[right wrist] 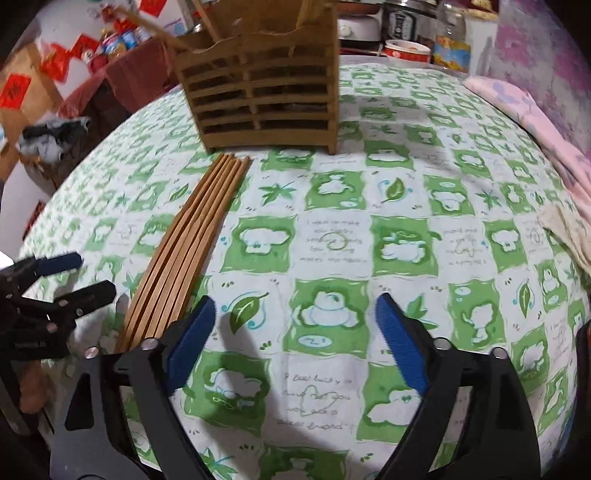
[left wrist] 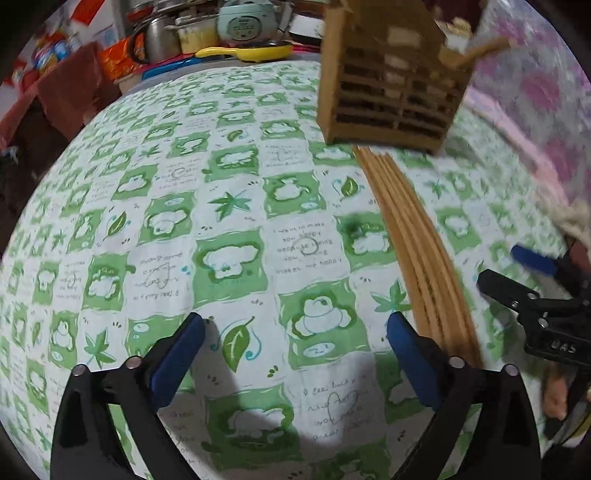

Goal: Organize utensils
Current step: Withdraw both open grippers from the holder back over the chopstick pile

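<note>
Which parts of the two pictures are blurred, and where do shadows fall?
Left wrist view: the wooden holder is motion-blurred, and the gripper fingers shadow the tablecloth. Right wrist view: the holder is slightly sharper, the chopsticks fairly sharp, with similar shadows below; fisheye bending in both.

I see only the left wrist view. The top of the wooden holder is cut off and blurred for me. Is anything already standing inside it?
Observer: Yes. In the right wrist view, a few wooden sticks, probably chopsticks, lean out of the wooden holder at its left end.
Operator: What stands behind the holder on its right?
Observer: A red-and-white bowl and a jar stand past the far edge of the table.
Operator: Is my right gripper holding something?
Observer: No. The right gripper is open and empty over the cloth; the chopsticks lie flat just to its left, untouched. The left gripper is open too.
</note>
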`<act>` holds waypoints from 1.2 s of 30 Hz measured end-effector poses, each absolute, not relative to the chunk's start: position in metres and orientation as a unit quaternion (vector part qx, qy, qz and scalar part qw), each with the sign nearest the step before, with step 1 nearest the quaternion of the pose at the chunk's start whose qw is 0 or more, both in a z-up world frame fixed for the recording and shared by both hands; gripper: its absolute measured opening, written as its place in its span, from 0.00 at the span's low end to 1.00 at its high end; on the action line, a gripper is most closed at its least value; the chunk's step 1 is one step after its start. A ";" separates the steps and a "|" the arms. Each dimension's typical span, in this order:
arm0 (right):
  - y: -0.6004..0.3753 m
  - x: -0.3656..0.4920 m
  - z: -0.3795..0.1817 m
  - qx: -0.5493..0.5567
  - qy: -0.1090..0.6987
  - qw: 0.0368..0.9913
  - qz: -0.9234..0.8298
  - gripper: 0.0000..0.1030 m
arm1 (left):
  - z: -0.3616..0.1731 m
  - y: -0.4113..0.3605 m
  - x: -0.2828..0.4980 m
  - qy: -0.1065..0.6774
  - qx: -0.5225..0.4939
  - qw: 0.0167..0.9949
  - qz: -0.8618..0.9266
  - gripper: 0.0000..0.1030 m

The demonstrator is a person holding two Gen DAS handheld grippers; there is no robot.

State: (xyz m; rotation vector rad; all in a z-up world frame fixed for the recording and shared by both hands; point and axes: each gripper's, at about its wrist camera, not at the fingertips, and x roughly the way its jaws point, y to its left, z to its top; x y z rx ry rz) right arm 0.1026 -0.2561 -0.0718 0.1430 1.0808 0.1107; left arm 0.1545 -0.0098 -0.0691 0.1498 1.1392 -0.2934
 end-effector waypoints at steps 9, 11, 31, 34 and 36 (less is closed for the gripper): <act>-0.241 0.094 -0.069 0.049 0.513 0.852 0.091 0.94 | -0.071 -0.011 0.155 0.535 0.080 0.830 -0.134 0.95; -0.230 0.084 -0.064 0.031 0.506 0.852 0.129 0.94 | -0.071 -0.011 0.154 0.535 0.080 0.831 -0.134 0.95; -0.188 0.059 -0.057 -0.098 0.466 0.866 0.156 0.92 | -0.071 -0.011 0.155 0.534 0.080 0.831 -0.133 0.95; -0.220 0.066 -0.058 -0.055 0.477 0.872 0.097 0.83 | -0.071 -0.011 0.155 0.534 0.080 0.831 -0.133 0.95; -0.243 0.066 -0.058 -0.021 0.479 0.875 0.061 0.72 | -0.071 -0.011 0.155 0.535 0.080 0.831 -0.133 0.95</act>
